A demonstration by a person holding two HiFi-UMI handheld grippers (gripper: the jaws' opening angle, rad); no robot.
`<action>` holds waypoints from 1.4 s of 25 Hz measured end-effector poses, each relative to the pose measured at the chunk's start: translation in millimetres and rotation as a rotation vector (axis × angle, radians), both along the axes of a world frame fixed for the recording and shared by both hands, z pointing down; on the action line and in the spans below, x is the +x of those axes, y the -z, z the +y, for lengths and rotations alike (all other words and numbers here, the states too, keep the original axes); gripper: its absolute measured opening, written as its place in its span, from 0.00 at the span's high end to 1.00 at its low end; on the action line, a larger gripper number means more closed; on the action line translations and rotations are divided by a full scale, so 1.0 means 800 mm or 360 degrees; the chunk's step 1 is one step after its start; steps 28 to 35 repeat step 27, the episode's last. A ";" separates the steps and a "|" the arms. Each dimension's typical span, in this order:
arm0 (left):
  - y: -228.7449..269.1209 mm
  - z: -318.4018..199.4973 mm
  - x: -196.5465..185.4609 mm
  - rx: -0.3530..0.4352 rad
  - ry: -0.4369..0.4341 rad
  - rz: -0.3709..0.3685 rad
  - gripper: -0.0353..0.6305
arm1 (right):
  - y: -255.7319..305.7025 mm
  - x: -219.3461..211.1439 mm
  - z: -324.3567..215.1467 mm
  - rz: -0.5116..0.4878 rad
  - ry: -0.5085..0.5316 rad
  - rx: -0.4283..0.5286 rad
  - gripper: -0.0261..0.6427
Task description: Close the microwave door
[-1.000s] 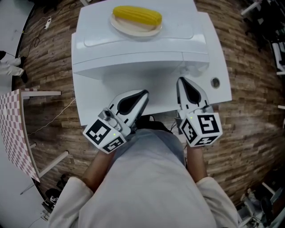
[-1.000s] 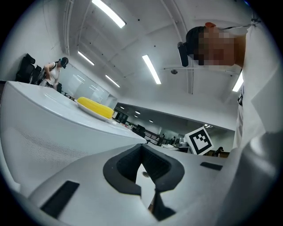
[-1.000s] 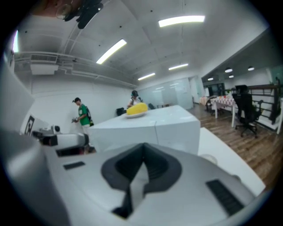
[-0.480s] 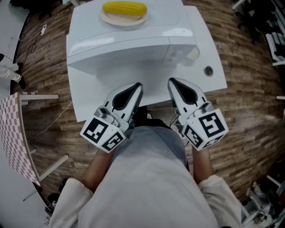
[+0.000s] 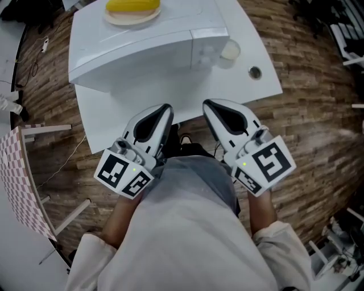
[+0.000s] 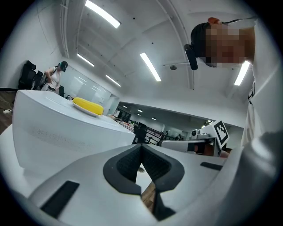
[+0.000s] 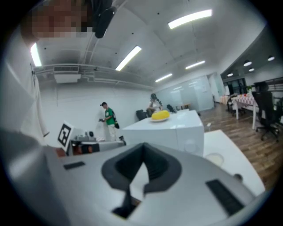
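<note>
A white microwave (image 5: 142,40) stands on a white table (image 5: 170,94) with its door flat against the body, closed. Its control panel (image 5: 207,52) is at the right end. On its top lies a plate with a yellow corn cob (image 5: 132,7). My left gripper (image 5: 165,108) and right gripper (image 5: 209,105) sit side by side at the table's near edge, well short of the microwave, both shut and holding nothing. The left gripper view has the microwave (image 6: 66,132) to the left beyond the left gripper (image 6: 141,170). In the right gripper view the microwave (image 7: 172,132) stands ahead of the right gripper (image 7: 140,165).
A pale round disc (image 5: 230,50) lies on the table by the microwave's right corner, and a small round grommet (image 5: 255,72) sits farther right. A checkered table (image 5: 17,170) stands at the left on the wooden floor. A person in green (image 7: 108,119) stands in the background.
Both grippers have drawn back from the microwave toward the person's body and a little leftward in view. The microwave now sits higher and farther away in the head view.
</note>
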State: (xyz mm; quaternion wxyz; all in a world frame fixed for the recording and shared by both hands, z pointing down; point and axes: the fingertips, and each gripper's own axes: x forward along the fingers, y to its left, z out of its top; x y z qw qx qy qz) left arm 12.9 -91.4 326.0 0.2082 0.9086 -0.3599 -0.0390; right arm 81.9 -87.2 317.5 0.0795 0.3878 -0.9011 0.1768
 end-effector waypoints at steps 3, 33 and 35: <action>0.000 0.002 0.002 -0.0001 -0.0011 -0.0002 0.92 | 0.004 -0.002 0.004 -0.0008 0.0002 0.0007 0.93; -0.006 0.014 -0.017 0.0001 -0.0012 -0.0009 0.92 | -0.011 -0.018 0.028 -0.0044 -0.0044 -0.0098 0.93; -0.006 0.014 -0.017 0.0001 -0.0012 -0.0009 0.92 | -0.011 -0.018 0.028 -0.0044 -0.0044 -0.0098 0.93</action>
